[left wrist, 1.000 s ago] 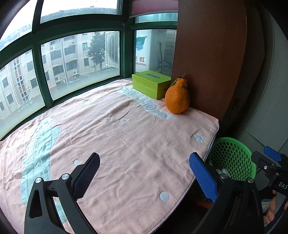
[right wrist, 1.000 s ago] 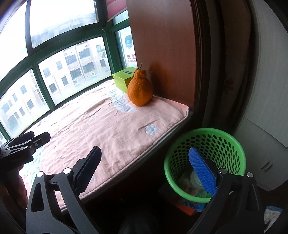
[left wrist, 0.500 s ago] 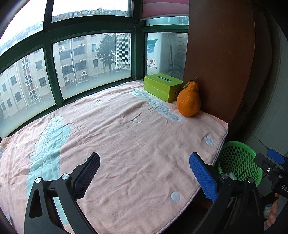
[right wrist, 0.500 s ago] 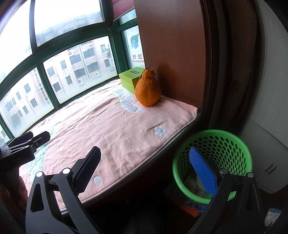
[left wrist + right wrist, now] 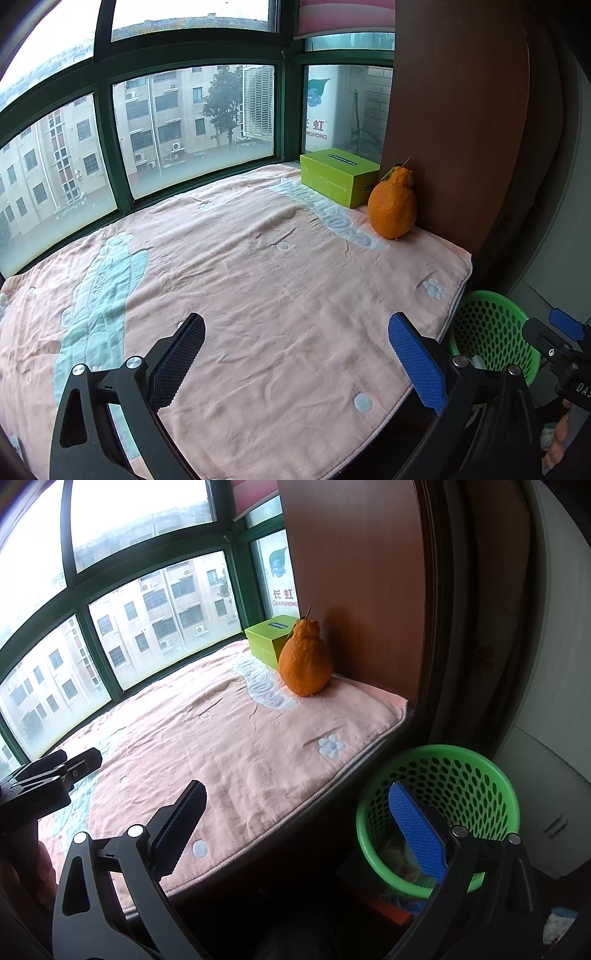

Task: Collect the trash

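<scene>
A green mesh waste basket (image 5: 461,768) stands on the floor below the right end of the window seat, with pale trash (image 5: 397,853) in its bottom; it also shows in the left wrist view (image 5: 491,332). My left gripper (image 5: 295,354) is open and empty above the pink blanket (image 5: 258,280). My right gripper (image 5: 295,823) is open and empty, its right finger over the basket's near rim and its left over the blanket's front edge. No loose trash shows on the blanket.
A large bumpy orange fruit (image 5: 393,208) and a green tissue box (image 5: 338,177) sit at the far right of the seat against a brown wood panel (image 5: 454,110). Windows (image 5: 184,122) close the back. A white cabinet (image 5: 554,738) stands right of the basket.
Both grippers have drawn back and up from the seat, so the fruit, box and basket look smaller and farther. Both stayed open and empty.
</scene>
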Tool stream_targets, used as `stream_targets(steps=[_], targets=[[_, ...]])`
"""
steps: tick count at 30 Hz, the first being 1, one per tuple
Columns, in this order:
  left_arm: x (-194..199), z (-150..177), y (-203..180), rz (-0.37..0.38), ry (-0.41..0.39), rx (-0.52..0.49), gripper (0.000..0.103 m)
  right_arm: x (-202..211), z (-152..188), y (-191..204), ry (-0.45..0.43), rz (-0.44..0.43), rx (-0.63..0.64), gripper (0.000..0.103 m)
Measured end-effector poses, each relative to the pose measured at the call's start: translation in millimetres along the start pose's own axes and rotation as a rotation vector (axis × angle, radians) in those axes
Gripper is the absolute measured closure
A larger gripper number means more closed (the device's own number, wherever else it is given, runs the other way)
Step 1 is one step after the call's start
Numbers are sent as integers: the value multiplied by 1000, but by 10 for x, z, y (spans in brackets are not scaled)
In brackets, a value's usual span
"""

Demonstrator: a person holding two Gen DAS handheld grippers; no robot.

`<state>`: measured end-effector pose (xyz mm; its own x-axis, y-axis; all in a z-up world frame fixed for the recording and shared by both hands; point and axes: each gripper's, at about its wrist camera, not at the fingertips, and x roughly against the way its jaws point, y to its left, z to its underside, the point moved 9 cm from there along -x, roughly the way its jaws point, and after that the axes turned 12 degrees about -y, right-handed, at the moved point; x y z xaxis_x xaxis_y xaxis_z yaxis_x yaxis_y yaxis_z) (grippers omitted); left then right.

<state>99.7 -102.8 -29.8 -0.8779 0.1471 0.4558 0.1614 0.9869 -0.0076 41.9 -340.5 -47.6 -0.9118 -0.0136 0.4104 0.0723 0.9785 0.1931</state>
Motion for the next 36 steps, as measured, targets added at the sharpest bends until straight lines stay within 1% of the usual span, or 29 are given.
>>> stream_targets(steps=[24, 36], targets=[[-12, 13, 97, -23, 4, 9, 7, -19, 15, 35, 5, -3, 14, 5], [-12, 34, 99, -20, 6, 5, 7, -23, 15, 28, 4, -2, 11, 5]])
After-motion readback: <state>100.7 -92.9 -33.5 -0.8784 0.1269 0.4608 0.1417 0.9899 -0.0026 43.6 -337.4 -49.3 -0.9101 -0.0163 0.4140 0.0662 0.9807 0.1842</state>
